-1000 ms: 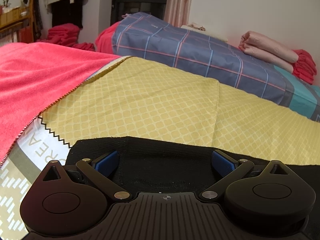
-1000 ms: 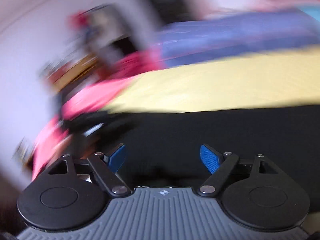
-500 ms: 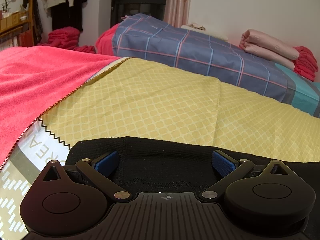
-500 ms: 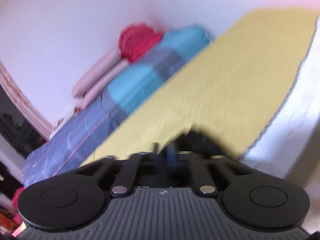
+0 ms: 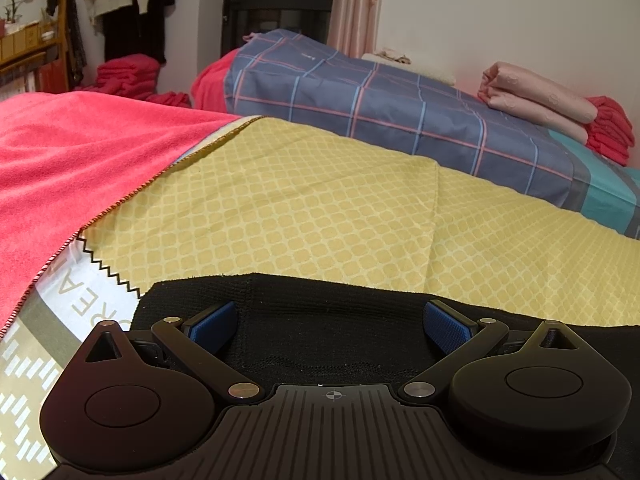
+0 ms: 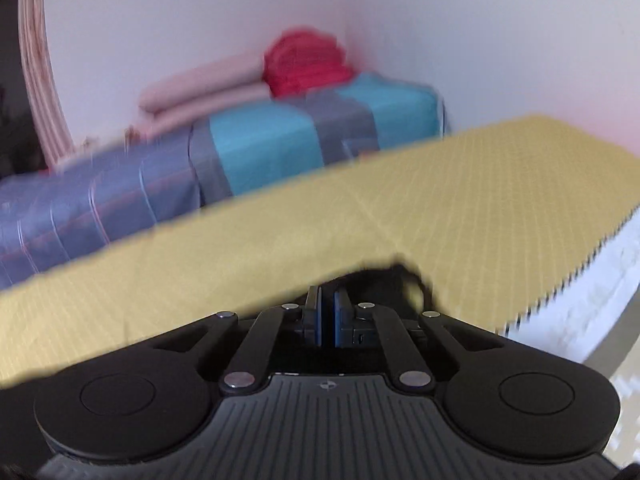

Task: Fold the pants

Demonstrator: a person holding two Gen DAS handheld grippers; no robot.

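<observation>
The black pants point(image 5: 328, 320) lie on the yellow patterned cloth point(image 5: 304, 208) that covers the bed. In the left wrist view my left gripper point(image 5: 330, 320) is open, its blue pads wide apart over the near end of the pants, touching nothing. In the right wrist view, which is blurred, my right gripper point(image 6: 327, 320) is shut, with its blue pads close together. A bunch of black pants fabric point(image 6: 384, 280) sits just beyond and right of the pads; the grip itself is hard to see.
A pink towel point(image 5: 60, 168) covers the bed's left part. A plaid blue quilt point(image 5: 380, 100) lies behind, with folded pink bedding point(image 5: 536, 96) and red cloth point(image 5: 608, 128) on it. The yellow cloth's zigzag right edge point(image 6: 580, 272) meets white bedding.
My right gripper has shut and swung from above the spread pants toward the bed's right end. My left gripper has stayed still and open.
</observation>
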